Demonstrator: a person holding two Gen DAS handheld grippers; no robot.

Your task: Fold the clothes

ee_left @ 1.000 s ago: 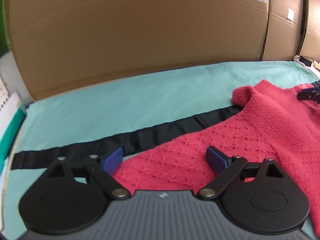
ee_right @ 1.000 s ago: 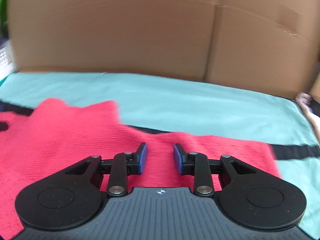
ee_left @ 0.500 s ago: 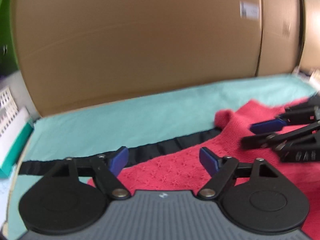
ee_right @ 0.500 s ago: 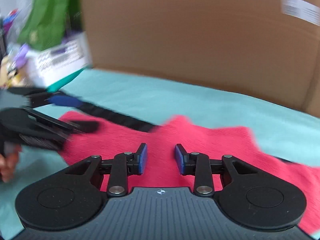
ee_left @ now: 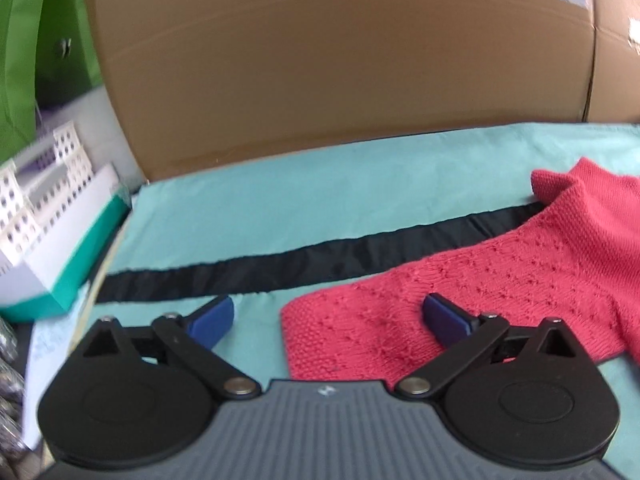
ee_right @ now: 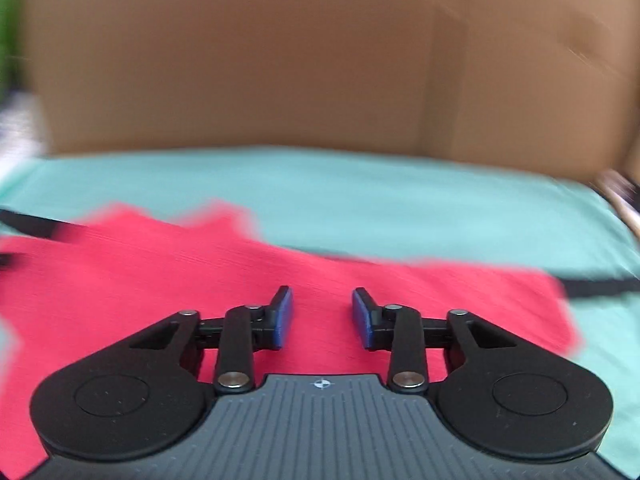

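A red knitted sweater [ee_left: 500, 280] lies spread on a teal cloth [ee_left: 320, 200]. In the left wrist view its sleeve end reaches toward me at centre right. My left gripper [ee_left: 328, 316] is wide open and empty, hovering over the sleeve's cuff edge; its right finger is above the knit, its left finger above bare cloth. In the right wrist view, which is blurred, the sweater [ee_right: 140, 280] fills the left and middle. My right gripper [ee_right: 322, 316] is partly open and empty above the sweater's body.
A black strip [ee_left: 280, 264] runs across the teal cloth and under the sweater. A tall cardboard wall [ee_left: 340, 60] stands behind the cloth. A white and green box [ee_left: 68, 248] and a white perforated basket [ee_left: 36, 176] sit at the left edge.
The left view has swung left, so the sleeve cuff and the box at left show. The right gripper has left the left view and swung back right. Both stay open.
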